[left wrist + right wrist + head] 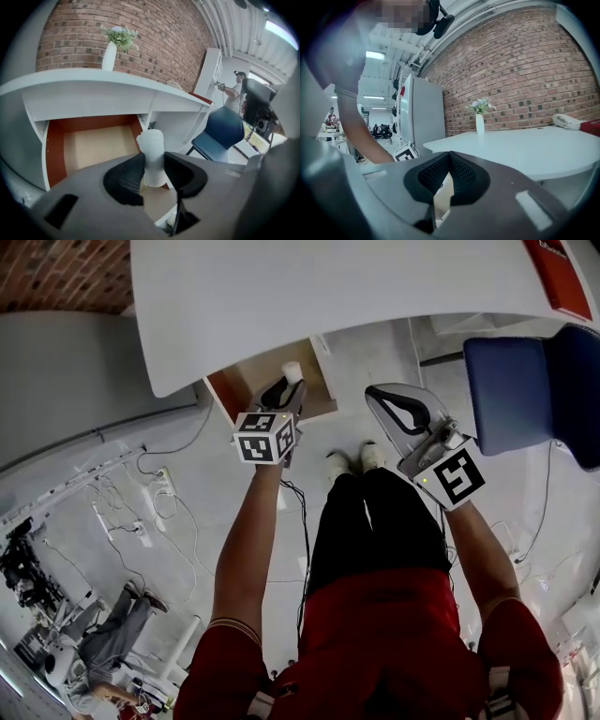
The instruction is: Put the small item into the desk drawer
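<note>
Left gripper view: the small white item point(151, 140) is pinched in the left gripper point(152, 163), above the open drawer point(89, 145) under the white desk point(93, 89). Brick wall point(154, 42) stands at twelve o'clock, blue chair point(220, 133) at three. The right gripper point(450, 161) is pressed together, empty.

This is an office, open-plan and somewhat workshop-like. A long white desk point(375, 287) with an open drawer point(93, 145) stands before an exposed brick wall point(154, 42). A blue office chair point(525, 390) sits at its right, and a white vase point(109, 55) of flowers stands on its far edge. Cables point(122, 512) trail over the pale floor at left. Strip lights point(375, 55) line the ceiling beyond a tall white cabinet point(422, 117).
</note>
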Motion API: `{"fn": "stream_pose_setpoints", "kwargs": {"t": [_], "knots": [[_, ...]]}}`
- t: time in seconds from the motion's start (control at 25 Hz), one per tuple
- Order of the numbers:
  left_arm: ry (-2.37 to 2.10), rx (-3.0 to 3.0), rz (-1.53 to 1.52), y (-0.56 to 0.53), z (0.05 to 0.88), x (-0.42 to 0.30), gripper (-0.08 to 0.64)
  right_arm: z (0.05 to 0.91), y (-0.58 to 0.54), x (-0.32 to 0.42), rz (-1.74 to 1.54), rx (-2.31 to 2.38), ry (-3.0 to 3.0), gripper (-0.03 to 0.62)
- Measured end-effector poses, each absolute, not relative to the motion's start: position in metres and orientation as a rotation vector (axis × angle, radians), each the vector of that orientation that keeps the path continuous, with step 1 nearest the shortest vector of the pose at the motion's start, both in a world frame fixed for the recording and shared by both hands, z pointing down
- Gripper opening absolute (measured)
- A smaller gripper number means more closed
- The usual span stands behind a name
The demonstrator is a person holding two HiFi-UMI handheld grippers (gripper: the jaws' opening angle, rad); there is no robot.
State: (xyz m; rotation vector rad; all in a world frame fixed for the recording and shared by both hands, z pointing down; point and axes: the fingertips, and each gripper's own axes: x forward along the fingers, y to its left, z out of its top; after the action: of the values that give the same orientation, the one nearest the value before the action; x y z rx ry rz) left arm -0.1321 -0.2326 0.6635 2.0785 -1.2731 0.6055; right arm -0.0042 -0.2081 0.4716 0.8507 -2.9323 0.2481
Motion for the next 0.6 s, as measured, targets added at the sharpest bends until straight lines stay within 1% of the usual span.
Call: {"fn": "stream_pose_setpoints", "kwargs": {"t": [0.28, 0.6], "knots": [[-1.199, 1.951, 0.732, -0.246, 0.716, -0.141, 0.138, 0.491, -0.216, 0.002, 0.273, 0.894, -2.886, 0.011], [-1.111, 1.845, 0.806, -0.253, 0.758, -0.141, 0.14, 0.502, -0.227, 0.007, 0.28, 0.922, -2.857, 0.011]]}}
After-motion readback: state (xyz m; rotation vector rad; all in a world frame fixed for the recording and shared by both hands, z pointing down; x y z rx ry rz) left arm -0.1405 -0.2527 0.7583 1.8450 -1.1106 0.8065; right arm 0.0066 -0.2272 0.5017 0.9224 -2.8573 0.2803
